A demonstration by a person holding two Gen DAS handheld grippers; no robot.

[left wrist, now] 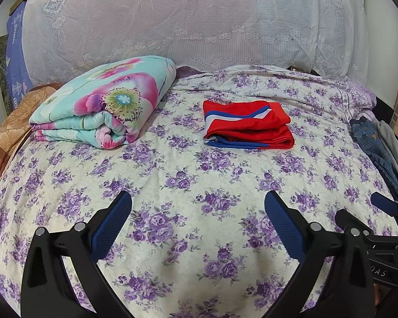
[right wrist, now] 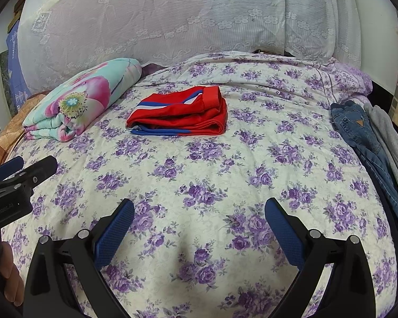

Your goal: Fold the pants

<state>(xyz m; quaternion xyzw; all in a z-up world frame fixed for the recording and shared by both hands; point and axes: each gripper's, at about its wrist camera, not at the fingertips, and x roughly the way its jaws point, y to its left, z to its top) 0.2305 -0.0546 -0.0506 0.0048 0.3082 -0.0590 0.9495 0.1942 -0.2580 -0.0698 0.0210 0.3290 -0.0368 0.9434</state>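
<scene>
Red pants (left wrist: pixel 248 124) with blue and white stripes lie folded in a flat stack on the bed, toward its far middle; they also show in the right wrist view (right wrist: pixel 180 115). My left gripper (left wrist: pixel 198 201) is open and empty, low over the bed, well short of the pants. My right gripper (right wrist: pixel 199 206) is open and empty too, on the near side of the bed. Each gripper shows at the edge of the other's view. Blue jeans (right wrist: pixel 358 129) lie at the bed's right edge.
The bed has a purple-flowered sheet (left wrist: pixel 199 175). A folded floral quilt (left wrist: pixel 106 100) lies at the far left, beside a brown pillow (left wrist: pixel 10 137). A grey garment (right wrist: pixel 387 132) lies next to the jeans. A lace-covered headboard (left wrist: pixel 185 21) stands behind.
</scene>
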